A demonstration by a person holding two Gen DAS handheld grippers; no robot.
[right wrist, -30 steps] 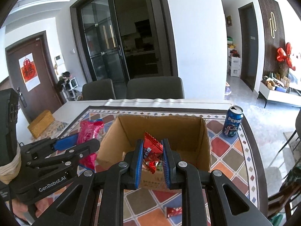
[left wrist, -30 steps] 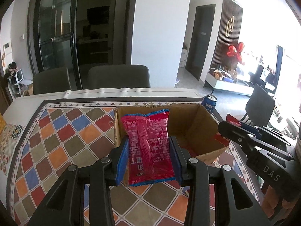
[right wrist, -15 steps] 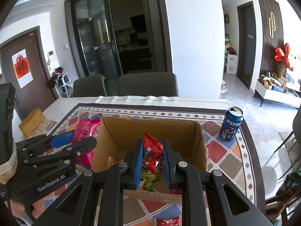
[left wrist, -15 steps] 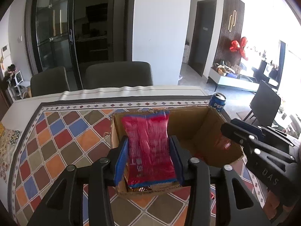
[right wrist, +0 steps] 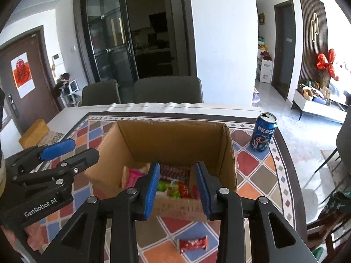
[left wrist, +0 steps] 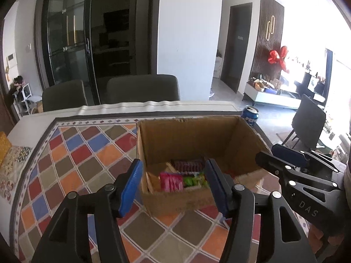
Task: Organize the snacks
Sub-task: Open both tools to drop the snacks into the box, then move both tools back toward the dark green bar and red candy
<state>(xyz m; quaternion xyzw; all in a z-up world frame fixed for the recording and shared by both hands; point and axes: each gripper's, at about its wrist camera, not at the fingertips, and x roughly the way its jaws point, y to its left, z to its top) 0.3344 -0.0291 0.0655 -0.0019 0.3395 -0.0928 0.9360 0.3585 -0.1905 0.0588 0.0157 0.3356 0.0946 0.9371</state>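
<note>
An open cardboard box (left wrist: 193, 135) (right wrist: 175, 140) stands on the patterned tablecloth and holds several snack packets, pink (left wrist: 171, 182), dark red (left wrist: 187, 165) and green (right wrist: 173, 186) among them. My left gripper (left wrist: 174, 184) is open and empty just above the box's near edge. My right gripper (right wrist: 176, 186) is open and empty over the same near edge. Each gripper shows in the other's view, the right one (left wrist: 285, 160) and the left one (right wrist: 63, 153). A small red wrapped snack (right wrist: 193, 244) lies on the cloth in front of the box.
A blue Pepsi can (right wrist: 263, 134) (left wrist: 250, 115) stands at the table's right edge beyond the box. Two dark chairs (right wrist: 166, 89) are at the far side. A yellow box (right wrist: 33, 132) sits at the far left. Another chair (left wrist: 309, 120) stands to the right.
Both grippers opened. The red-pink bag left my left gripper and the small red packet left my right gripper; both now lie in the box. Both grippers moved closer over the box.
</note>
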